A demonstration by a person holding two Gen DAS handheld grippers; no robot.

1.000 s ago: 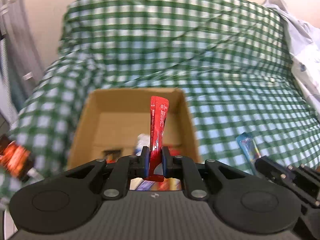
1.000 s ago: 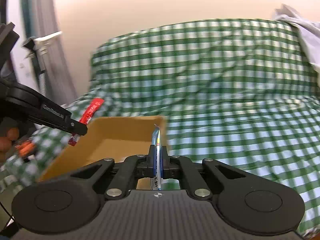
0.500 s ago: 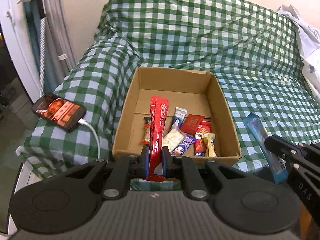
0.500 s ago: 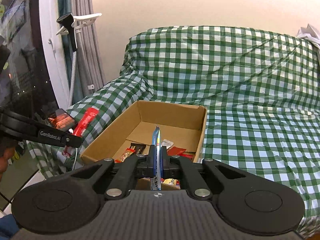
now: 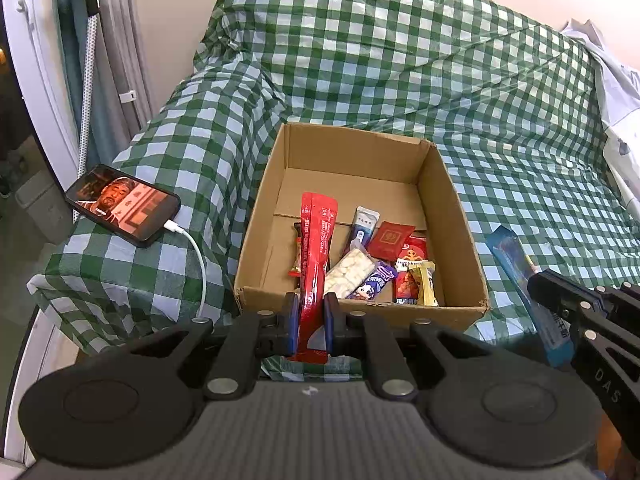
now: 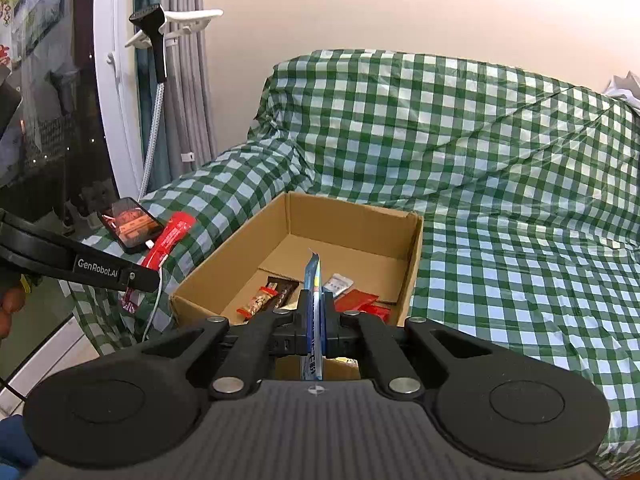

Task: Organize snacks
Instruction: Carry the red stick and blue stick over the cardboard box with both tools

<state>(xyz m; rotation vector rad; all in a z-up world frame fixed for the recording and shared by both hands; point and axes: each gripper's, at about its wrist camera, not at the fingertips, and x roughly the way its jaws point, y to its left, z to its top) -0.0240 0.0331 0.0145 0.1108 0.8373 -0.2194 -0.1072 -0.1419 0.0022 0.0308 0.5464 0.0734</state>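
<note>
An open cardboard box [image 5: 460,216] sits on the green checked cover and holds several snack packets [image 5: 384,268] at its near end. My left gripper [image 5: 311,316] is shut on a long red snack packet [image 5: 315,248], held upright just before the box's near edge. My right gripper [image 6: 316,316] is shut on a blue snack packet [image 6: 313,292], edge-on, near the same box [image 6: 416,248]. The right gripper and blue packet [image 5: 520,276] also show at the right of the left wrist view. The left gripper with the red packet [image 6: 170,236] shows at the left of the right wrist view.
A phone [image 5: 122,205] with a lit screen lies on the cover left of the box, with a white charging cable [image 5: 200,264]. Curtains and a window frame [image 6: 108,100] stand at the left. A white cloth [image 5: 616,92] lies at the far right.
Both grippers have pulled back and up from the box, each still holding its packet. The whole box, its contents and the phone have come into view.
</note>
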